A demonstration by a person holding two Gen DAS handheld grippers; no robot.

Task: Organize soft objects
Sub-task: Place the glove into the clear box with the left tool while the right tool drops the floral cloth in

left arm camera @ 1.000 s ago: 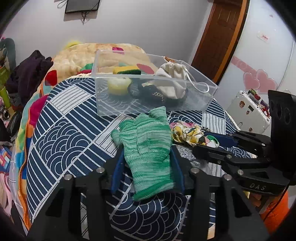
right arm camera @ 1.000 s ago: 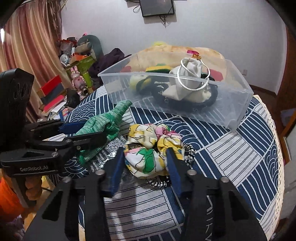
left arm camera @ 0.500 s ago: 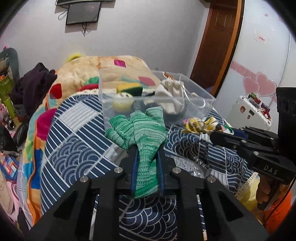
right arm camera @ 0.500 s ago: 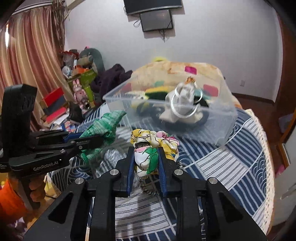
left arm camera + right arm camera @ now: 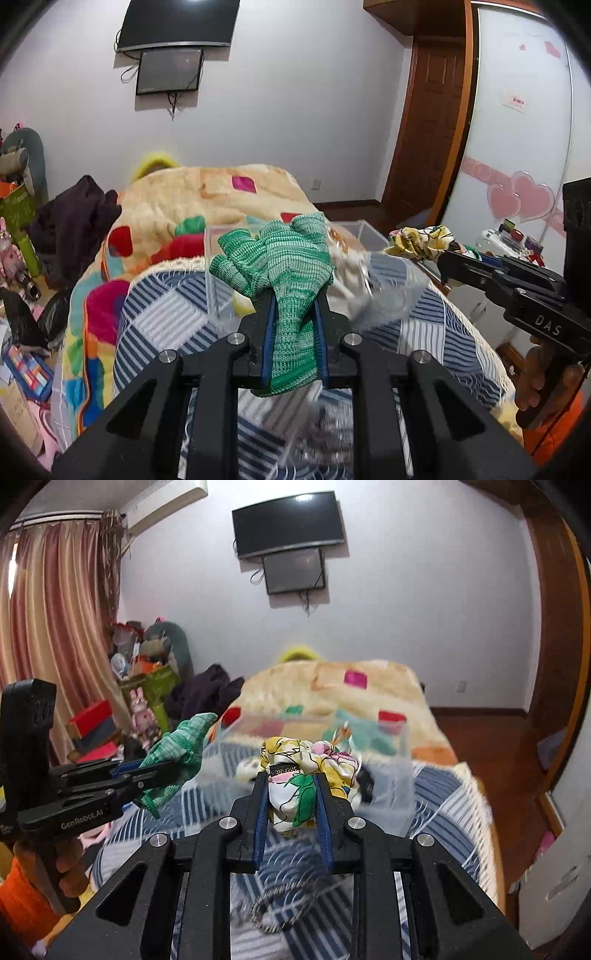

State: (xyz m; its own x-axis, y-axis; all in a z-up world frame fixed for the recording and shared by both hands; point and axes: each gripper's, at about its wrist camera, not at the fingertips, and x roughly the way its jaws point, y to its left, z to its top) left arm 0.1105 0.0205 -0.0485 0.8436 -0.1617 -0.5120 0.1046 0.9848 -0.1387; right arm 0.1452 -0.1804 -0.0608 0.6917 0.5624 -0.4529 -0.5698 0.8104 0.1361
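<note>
My left gripper (image 5: 294, 295) is shut on a green knit glove (image 5: 284, 266) and holds it lifted above the table; both also show in the right wrist view, the gripper (image 5: 155, 771) and the glove (image 5: 177, 753). My right gripper (image 5: 291, 779) is shut on a floral yellow scrunchie (image 5: 306, 771), also lifted; it shows at the right of the left wrist view (image 5: 421, 242). The clear plastic bin (image 5: 391, 746) stands beyond both grippers, blurred, with soft items inside.
The round table has a blue and white patterned cloth (image 5: 177, 317). A dark beaded cord (image 5: 280, 893) lies on it below my right gripper. A bed with a patchwork blanket (image 5: 207, 199) is behind. Clutter (image 5: 147, 686) fills the left side of the room.
Both grippers closed on their items, the glove and the scrunchie, and lifted them off the table. The views have risen and tilted up toward the bin and wall.
</note>
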